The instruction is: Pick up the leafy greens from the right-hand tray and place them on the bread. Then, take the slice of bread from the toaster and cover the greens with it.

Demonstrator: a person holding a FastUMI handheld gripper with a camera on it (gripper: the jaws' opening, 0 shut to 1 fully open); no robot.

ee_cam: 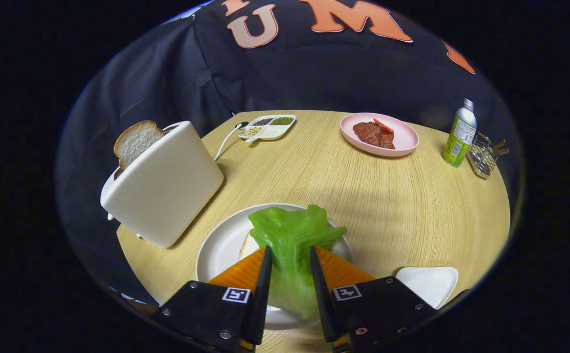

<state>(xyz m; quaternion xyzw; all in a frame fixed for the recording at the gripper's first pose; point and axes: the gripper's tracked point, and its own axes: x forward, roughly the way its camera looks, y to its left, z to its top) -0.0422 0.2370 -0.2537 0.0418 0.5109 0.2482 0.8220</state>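
Note:
My gripper [289,251] is shut on the leafy greens [292,230], a bright green lettuce leaf bunched between the two fingers and fanning out just ahead of them. The leaf hangs over a round white plate [218,252]. On that plate lies a slice of bread [247,249], mostly hidden by the leaf and the left finger. To the left stands a white toaster [167,186], leaning in this view, with a second slice of bread [135,139] sticking up from its slot.
An empty white tray [429,284] lies beside the right finger. Across the wooden table [402,206] are a pink plate with meat [380,135], a divided dish of grains [267,126], a green bottle [459,135] and a wire rack [483,154].

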